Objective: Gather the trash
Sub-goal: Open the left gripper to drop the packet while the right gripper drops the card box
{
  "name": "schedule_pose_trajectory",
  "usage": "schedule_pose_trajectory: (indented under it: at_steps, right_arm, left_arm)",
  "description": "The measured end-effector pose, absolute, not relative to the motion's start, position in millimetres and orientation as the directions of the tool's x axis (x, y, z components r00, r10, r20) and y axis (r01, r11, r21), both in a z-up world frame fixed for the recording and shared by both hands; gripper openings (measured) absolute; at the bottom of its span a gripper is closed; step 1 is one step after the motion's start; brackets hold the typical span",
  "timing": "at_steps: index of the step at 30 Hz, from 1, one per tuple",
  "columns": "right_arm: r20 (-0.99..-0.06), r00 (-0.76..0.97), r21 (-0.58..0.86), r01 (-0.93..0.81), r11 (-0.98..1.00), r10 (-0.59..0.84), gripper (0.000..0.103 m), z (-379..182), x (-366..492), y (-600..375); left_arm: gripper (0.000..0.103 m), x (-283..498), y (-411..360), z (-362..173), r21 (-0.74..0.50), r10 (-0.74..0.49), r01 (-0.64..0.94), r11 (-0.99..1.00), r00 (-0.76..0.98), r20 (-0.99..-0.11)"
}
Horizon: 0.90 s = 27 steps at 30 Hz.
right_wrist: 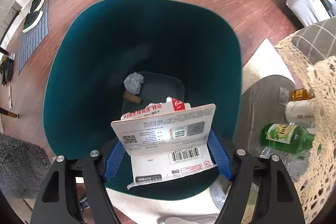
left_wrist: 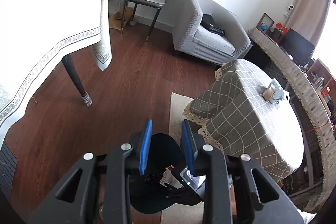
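Note:
My right gripper [right_wrist: 168, 152] is shut on a white card package [right_wrist: 168, 135] with barcodes and red print, held over the open mouth of a dark teal trash bin [right_wrist: 84, 68]. A crumpled grey paper ball [right_wrist: 134, 83] and a brown scrap [right_wrist: 132, 97] lie on the bin's bottom. My left gripper [left_wrist: 167, 144] is open and empty, high above the floor, with the bin [left_wrist: 161, 146] and the held package [left_wrist: 168, 176] visible below between its blue pads.
A round grey side table [right_wrist: 262, 98] at the right holds a green bottle [right_wrist: 285, 135], a white bottle [right_wrist: 299, 111], an amber bottle [right_wrist: 301, 94] and plastic wrap. A checked-cloth table [left_wrist: 252, 114], grey armchair [left_wrist: 210, 35], white-clothed table [left_wrist: 52, 14] and its leg [left_wrist: 75, 79] surround the wooden floor.

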State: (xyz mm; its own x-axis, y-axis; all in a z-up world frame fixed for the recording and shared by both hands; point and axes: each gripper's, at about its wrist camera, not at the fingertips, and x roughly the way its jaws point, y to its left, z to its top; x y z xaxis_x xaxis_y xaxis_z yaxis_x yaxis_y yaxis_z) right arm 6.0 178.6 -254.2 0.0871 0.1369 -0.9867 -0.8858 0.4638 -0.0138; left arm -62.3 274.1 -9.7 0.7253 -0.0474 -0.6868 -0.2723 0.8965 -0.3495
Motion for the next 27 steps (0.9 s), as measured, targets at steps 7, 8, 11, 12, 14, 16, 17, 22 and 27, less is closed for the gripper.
schedule_pose_trajectory:
  at_steps: [7,8,11,12,14,16,17,22,27]
  right_arm:
    - [-0.978,0.093,0.002,-0.887,0.463,0.184,0.085,-237.8,10.7,174.6]
    - [-0.975,0.088,0.019,-0.884,0.466,0.206,0.085,-231.5,12.4,173.7]
    - [-0.955,0.09,0.058,-0.88,0.471,0.284,0.085,-205.6,17.3,169.0]
    - [-0.947,0.095,0.065,-0.88,0.47,0.308,0.085,-197.4,17.8,167.2]
    - [-0.928,0.107,0.077,-0.881,0.467,0.356,0.085,-176.5,17.2,163.6]
    - [-0.909,0.125,0.083,-0.88,0.467,0.397,0.085,-156.4,16.9,159.6]
    - [-0.899,0.133,0.086,-0.88,0.467,0.416,0.085,-146.3,15.8,157.1]
    - [-0.862,0.138,0.115,-0.884,0.452,0.488,0.078,-106.0,16.3,150.5]
    - [-0.82,0.177,0.104,-0.889,0.445,0.545,0.074,-67.0,17.9,141.7]
  left_arm:
    - [0.03,-55.9,272.1,-8.4,-0.365,-0.054,-0.272,0.89,0.733,-0.678]
    - [0.03,-55.6,271.9,-7.2,-0.364,-0.051,-0.273,0.891,0.736,-0.676]
    - [0.03,-54.6,272.5,-2.4,-0.368,-0.044,-0.273,0.889,0.748,-0.662]
    - [0.03,-53.7,272.5,-0.4,-0.369,-0.043,-0.273,0.888,0.751,-0.658]
    - [0.03,-51.9,273.2,3.5,-0.37,-0.034,-0.279,0.886,0.757,-0.652]
    - [0.03,-50.1,273.0,6.9,-0.375,-0.03,-0.282,0.883,0.763,-0.646]
    - [0.03,-49.4,271.8,7.9,-0.373,-0.027,-0.285,0.883,0.763,-0.646]
    - [0.03,-43.7,264.7,14.2,-0.343,-0.001,-0.291,0.893,0.762,-0.648]
    - [0.034,-41.5,253.9,20.5,-0.284,0.051,-0.286,0.915,0.782,-0.622]
